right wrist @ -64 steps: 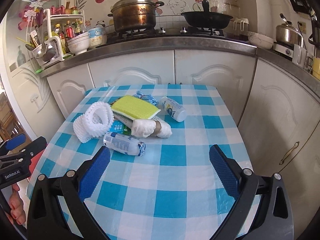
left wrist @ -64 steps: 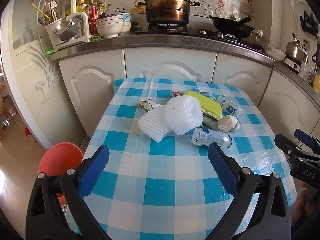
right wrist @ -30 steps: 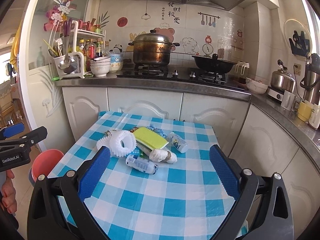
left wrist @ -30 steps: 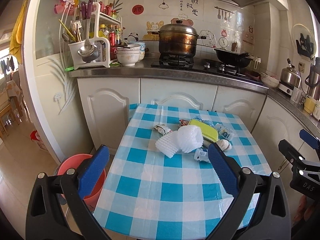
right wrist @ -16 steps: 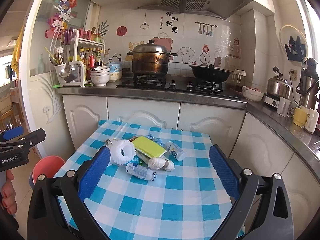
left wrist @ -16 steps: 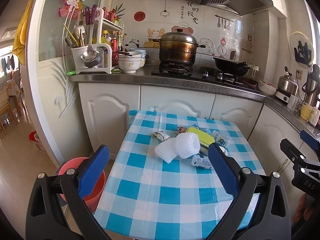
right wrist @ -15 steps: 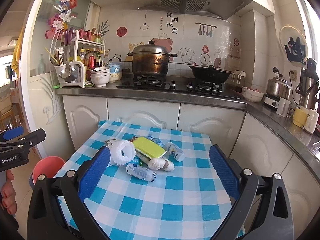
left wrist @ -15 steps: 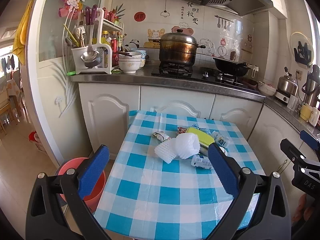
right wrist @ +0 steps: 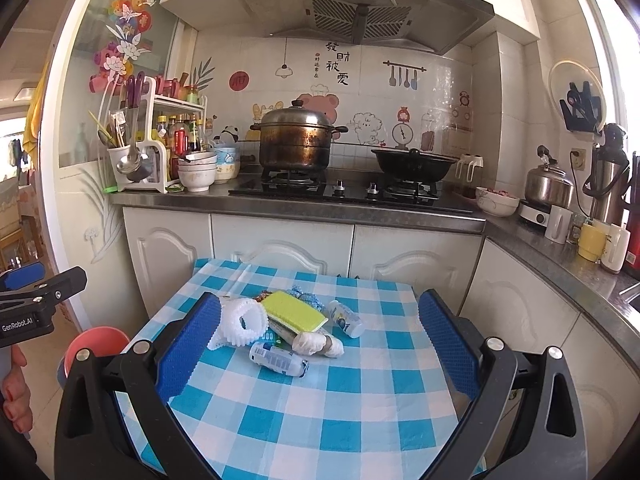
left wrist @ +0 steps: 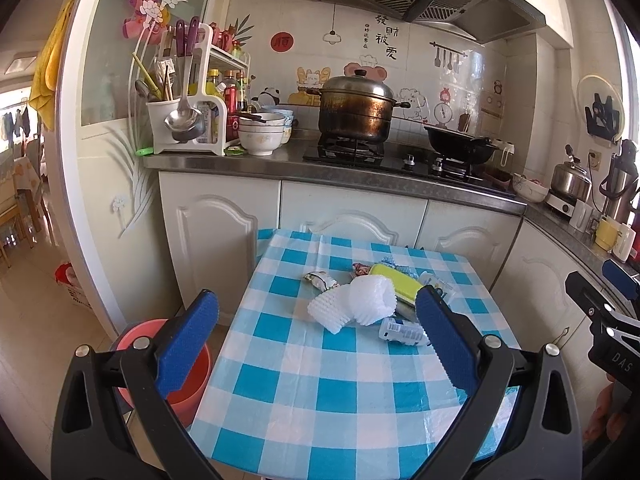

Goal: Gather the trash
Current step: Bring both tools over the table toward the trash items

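Both the left gripper [left wrist: 316, 332] and right gripper [right wrist: 318, 338] gape wide, holding nothing. A trash pile [left wrist: 376, 300] sits mid-frame on a blue checked table [left wrist: 320, 400]; a red bin [left wrist: 188, 388] stands at lower left.

You now hold the left gripper [left wrist: 316, 328] and the right gripper [right wrist: 318, 336] well back from and higher above the table [left wrist: 340, 408] than two seconds ago, when both hung close over its near edge. The trash pile [right wrist: 280, 328] sits far ahead of the spread jaws, and the red bucket [left wrist: 180, 368] beside the table's left edge shows more fully.
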A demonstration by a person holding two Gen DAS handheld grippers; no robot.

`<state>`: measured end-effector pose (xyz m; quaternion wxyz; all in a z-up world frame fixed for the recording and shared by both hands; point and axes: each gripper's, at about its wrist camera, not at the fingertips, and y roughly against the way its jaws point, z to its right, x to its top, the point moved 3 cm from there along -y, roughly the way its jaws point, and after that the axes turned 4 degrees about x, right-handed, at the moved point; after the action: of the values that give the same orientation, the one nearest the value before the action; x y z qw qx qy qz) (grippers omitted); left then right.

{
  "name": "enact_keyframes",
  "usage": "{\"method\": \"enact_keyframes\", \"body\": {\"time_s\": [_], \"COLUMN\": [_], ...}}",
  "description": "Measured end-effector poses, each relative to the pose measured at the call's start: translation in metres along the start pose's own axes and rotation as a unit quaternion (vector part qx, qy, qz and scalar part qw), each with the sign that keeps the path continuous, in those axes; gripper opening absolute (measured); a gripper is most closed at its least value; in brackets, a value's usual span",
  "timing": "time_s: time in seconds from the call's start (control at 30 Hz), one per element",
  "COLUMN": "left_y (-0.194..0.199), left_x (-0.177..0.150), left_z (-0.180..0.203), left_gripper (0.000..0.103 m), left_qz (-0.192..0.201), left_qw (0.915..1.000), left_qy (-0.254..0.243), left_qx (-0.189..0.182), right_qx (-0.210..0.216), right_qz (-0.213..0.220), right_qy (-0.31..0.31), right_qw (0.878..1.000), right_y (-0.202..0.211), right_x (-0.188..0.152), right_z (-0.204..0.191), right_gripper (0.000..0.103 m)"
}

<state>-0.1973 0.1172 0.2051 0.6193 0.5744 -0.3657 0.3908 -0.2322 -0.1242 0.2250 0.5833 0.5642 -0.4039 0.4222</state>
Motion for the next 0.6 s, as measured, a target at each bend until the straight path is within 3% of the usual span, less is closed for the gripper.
{"method": "enact_keyframes", "body": {"time_s": [0.6], "left_y": [0.0023], "left_x": [-0.001], "left_z": [0.0043], "left_gripper": [0.099], "left_qz": [0.002], "left_qw": [1.0], "left_qy": [-0.003], "left_qx": [-0.009], "right_qx": [-0.011], "right_qz": [0.008], "right_qy": [-0.014], "right_qw": [1.0], "right_y": [0.0018], "right_x": [0.0024], "right_z": [0.0093], "right_gripper": [0.098]}}
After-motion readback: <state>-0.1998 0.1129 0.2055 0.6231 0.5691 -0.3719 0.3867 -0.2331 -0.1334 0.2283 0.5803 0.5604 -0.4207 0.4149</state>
